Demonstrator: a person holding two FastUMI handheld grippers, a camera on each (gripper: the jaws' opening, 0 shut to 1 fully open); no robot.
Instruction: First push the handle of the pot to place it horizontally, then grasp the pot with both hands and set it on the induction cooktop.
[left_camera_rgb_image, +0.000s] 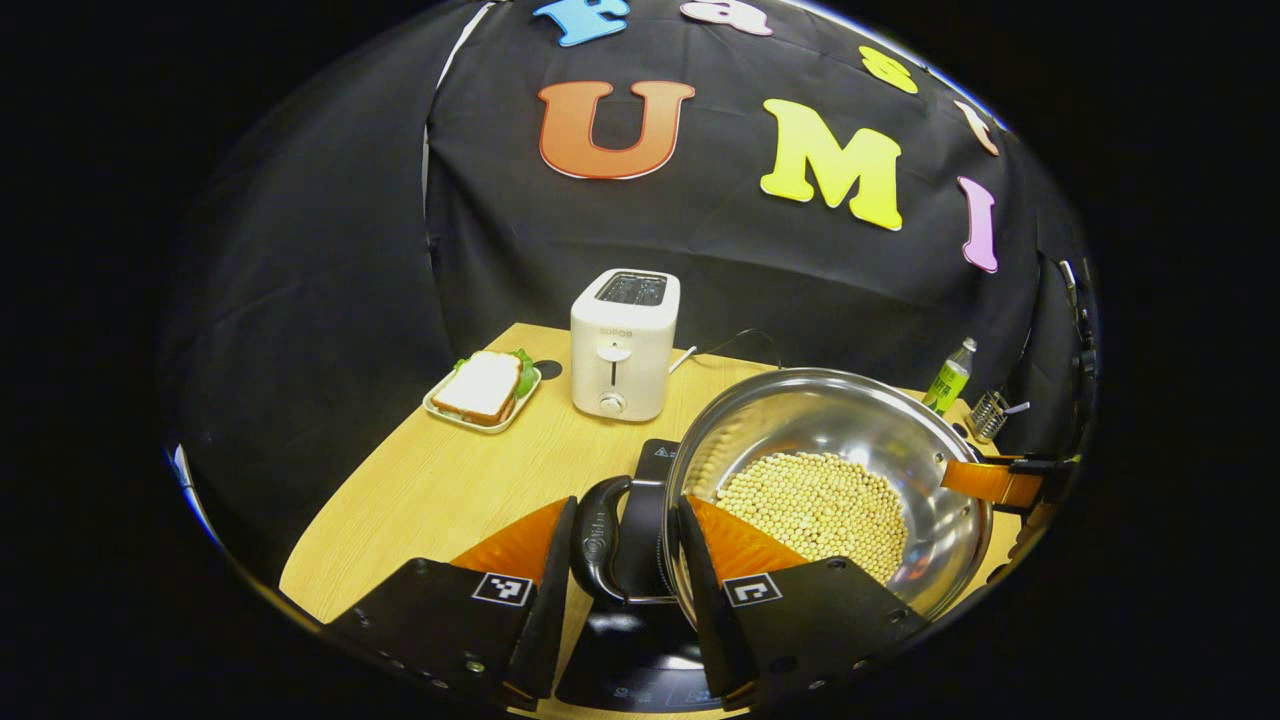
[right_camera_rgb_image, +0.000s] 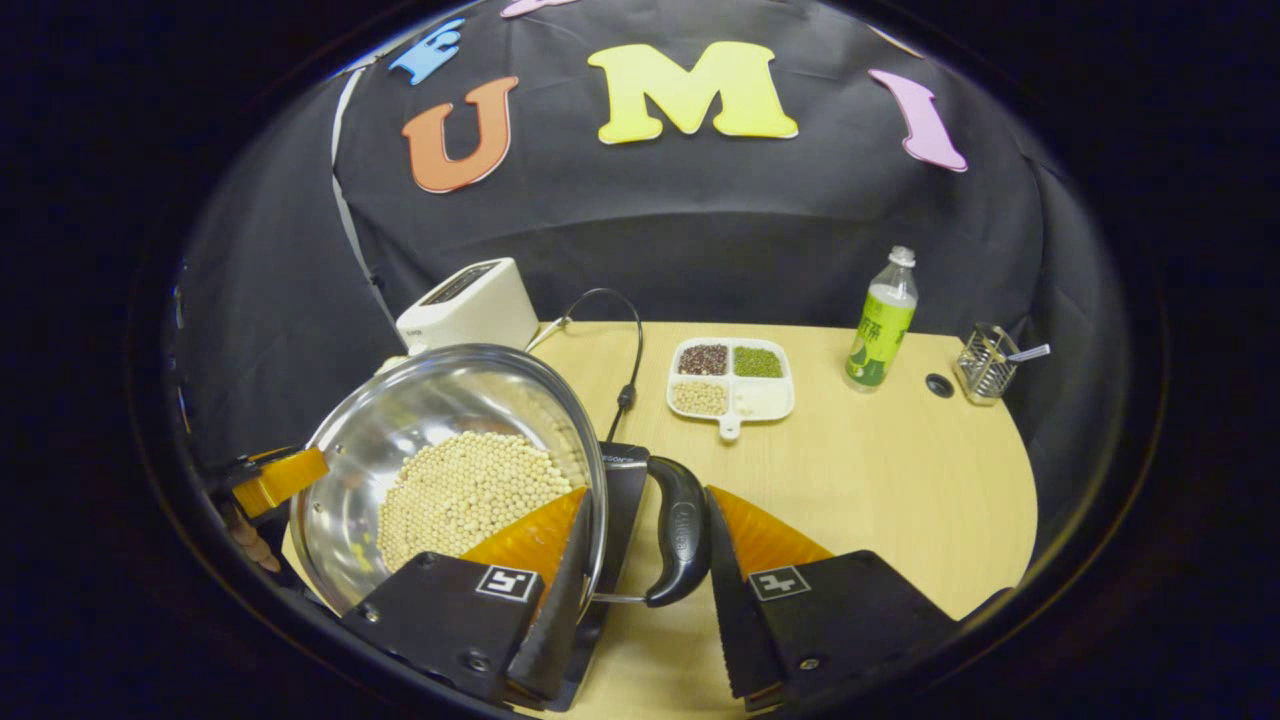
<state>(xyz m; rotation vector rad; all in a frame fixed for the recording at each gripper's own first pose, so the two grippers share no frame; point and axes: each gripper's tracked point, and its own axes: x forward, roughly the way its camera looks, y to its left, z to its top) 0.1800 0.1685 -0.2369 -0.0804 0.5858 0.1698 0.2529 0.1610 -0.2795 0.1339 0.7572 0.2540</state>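
step two: both grippers straddle the black loop handles (left_camera_rgb_image: 600, 545) of the bean-filled steel pot (left_camera_rgb_image: 830, 480), fingers narrow, probably clamped. pot over black induction cooktop (left_camera_rgb_image: 655, 462); next, lower level.

Black cloth wall (right_camera_rgb_image: 700, 230) straight ahead of both tools, pale wooden table (right_camera_rgb_image: 900, 470) beneath them, evenly lit.

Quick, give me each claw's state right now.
Left claw: open, straddling the pot's black side handle, not clamped.
Right claw: open, fingers either side of the other black handle, not clamped.
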